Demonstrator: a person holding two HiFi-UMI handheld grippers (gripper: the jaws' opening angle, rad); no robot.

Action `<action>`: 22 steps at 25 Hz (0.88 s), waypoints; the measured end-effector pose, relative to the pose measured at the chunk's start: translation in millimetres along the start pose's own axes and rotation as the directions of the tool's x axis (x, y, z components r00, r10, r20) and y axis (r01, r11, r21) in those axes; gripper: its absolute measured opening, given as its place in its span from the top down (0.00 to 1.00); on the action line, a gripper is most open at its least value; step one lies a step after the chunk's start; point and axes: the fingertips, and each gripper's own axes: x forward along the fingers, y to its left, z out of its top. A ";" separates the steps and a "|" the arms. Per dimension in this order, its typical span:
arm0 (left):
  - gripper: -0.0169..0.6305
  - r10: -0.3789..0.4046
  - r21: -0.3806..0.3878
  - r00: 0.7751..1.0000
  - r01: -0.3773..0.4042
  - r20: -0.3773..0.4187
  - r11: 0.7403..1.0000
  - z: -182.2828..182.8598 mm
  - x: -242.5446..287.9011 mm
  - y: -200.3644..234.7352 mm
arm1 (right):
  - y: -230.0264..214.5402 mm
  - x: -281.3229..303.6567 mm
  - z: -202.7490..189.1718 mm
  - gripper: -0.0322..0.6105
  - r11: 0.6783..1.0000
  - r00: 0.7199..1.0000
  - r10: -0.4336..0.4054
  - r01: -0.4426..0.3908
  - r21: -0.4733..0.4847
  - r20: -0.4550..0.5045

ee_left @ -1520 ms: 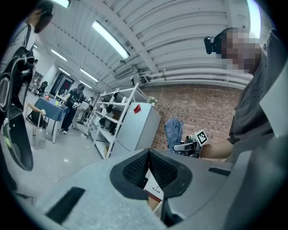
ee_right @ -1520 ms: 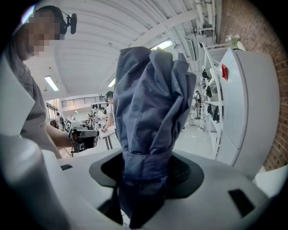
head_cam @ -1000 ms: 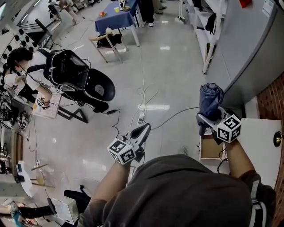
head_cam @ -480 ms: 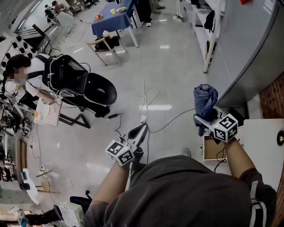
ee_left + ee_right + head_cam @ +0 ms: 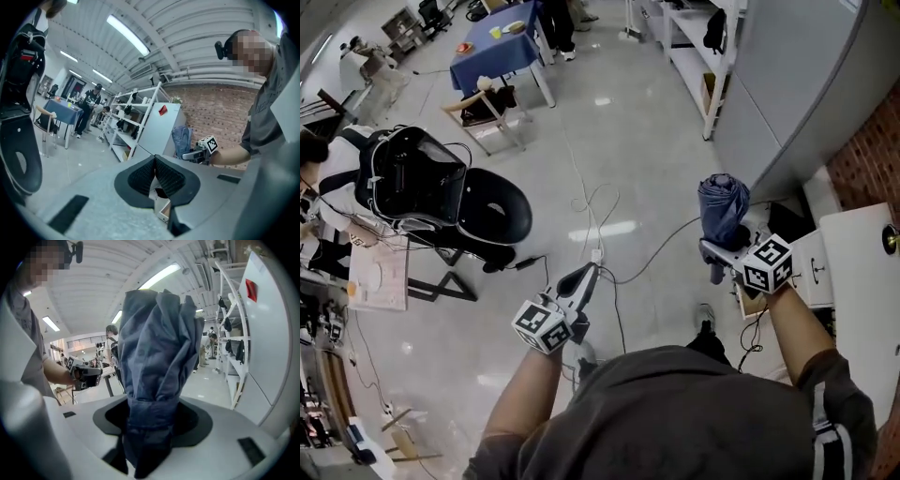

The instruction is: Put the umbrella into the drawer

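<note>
At our right side, the right claw (image 5: pixel 719 253) is clamped on the one umbrella (image 5: pixel 722 206), a folded blue one standing upright out of the jaws, above the floor (image 5: pixel 628 141) and left of the white cabinet (image 5: pixel 862 281). Below that hand we see the edge of one open wooden box (image 5: pixel 741 302). The arm hides most of it, so we cannot tell what it holds. Our left claw (image 5: pixel 586 274) hangs over the floor cables (image 5: pixel 600 211), jaws pressed together with nothing between them. We count two claws, one umbrella and one black chair (image 5: pixel 492 202).
</note>
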 end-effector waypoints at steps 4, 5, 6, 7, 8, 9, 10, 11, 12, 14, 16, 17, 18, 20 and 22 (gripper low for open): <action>0.96 0.006 -0.003 1.000 -0.006 -0.020 1.000 -11.4 5.6 24.7 | -13.4 16.3 -18.3 0.57 0.995 0.995 -0.025 0.014 -0.103 -0.099; 0.96 0.008 -0.006 1.000 -0.008 -0.020 1.000 -17.3 11.7 30.2 | -21.9 17.4 -26.6 0.57 0.993 0.992 -0.036 0.022 -0.116 -0.120; 0.96 0.009 -0.009 1.000 -0.009 -0.021 1.000 -24.9 19.4 35.8 | -31.9 17.9 -36.8 0.57 0.991 0.988 -0.050 0.032 -0.127 -0.143; 0.96 0.011 -0.014 1.000 -0.011 -0.025 1.000 -33.8 28.8 41.4 | -43.6 17.9 -48.6 0.57 0.990 0.984 -0.064 0.041 -0.138 -0.168; 0.96 0.012 -0.024 0.999 -0.012 -0.031 1.000 -44.0 40.0 46.4 | -56.8 17.2 -61.8 0.57 0.988 0.978 -0.079 0.050 -0.148 -0.195; 0.96 0.011 -0.037 0.999 -0.012 -0.038 0.999 -55.2 52.5 50.1 | -71.1 15.3 -76.7 0.57 0.986 0.970 -0.092 0.058 -0.155 -0.224; 0.96 0.008 -0.054 0.999 -0.011 -0.049 0.999 -68.1 65.8 52.2 | -85.7 11.9 -93.6 0.57 0.985 0.962 -0.104 0.065 -0.158 -0.254; 0.96 0.003 -0.072 0.998 -0.007 -0.064 0.997 -82.7 79.5 52.8 | -100.1 7.3 -112.5 0.57 0.985 0.951 -0.115 0.072 -0.157 -0.286; 0.96 -0.005 -0.088 0.997 -0.002 -0.082 0.996 -98.5 93.8 52.6 | -114.4 2.0 -132.9 0.57 0.985 0.940 -0.125 0.078 -0.156 -0.318; 0.96 -0.023 -0.115 0.993 0.010 -0.116 0.993 -131.4 125.1 53.5 | -145.0 -7.4 -174.3 0.57 0.984 0.916 -0.145 0.092 -0.155 -0.373; 0.96 -0.040 -0.138 0.990 0.021 -0.137 0.990 -164.2 158.7 57.4 | -176.7 -13.6 -215.2 0.57 0.982 0.894 -0.167 0.114 -0.151 -0.415; 0.96 -0.048 -0.148 0.988 0.027 -0.144 0.989 -180.6 175.3 59.3 | -191.7 -16.0 -236.3 0.57 0.981 0.883 -0.180 0.127 -0.147 -0.434; 0.96 -0.058 -0.156 0.987 0.034 -0.151 0.987 -197.4 191.4 60.5 | -205.9 -17.9 -258.2 0.57 0.979 0.871 -0.192 0.141 -0.145 -0.453; 0.96 -0.081 -0.170 0.982 0.052 -0.173 0.984 -232.0 222.7 60.4 | -232.2 -21.1 -304.2 0.57 0.976 0.842 -0.212 0.159 -0.146 -0.495; 0.96 -0.111 -0.192 0.973 0.072 -0.203 0.979 -267.3 251.4 54.5 | -252.9 -26.8 -352.3 0.57 0.976 0.811 -0.219 0.169 -0.140 -0.543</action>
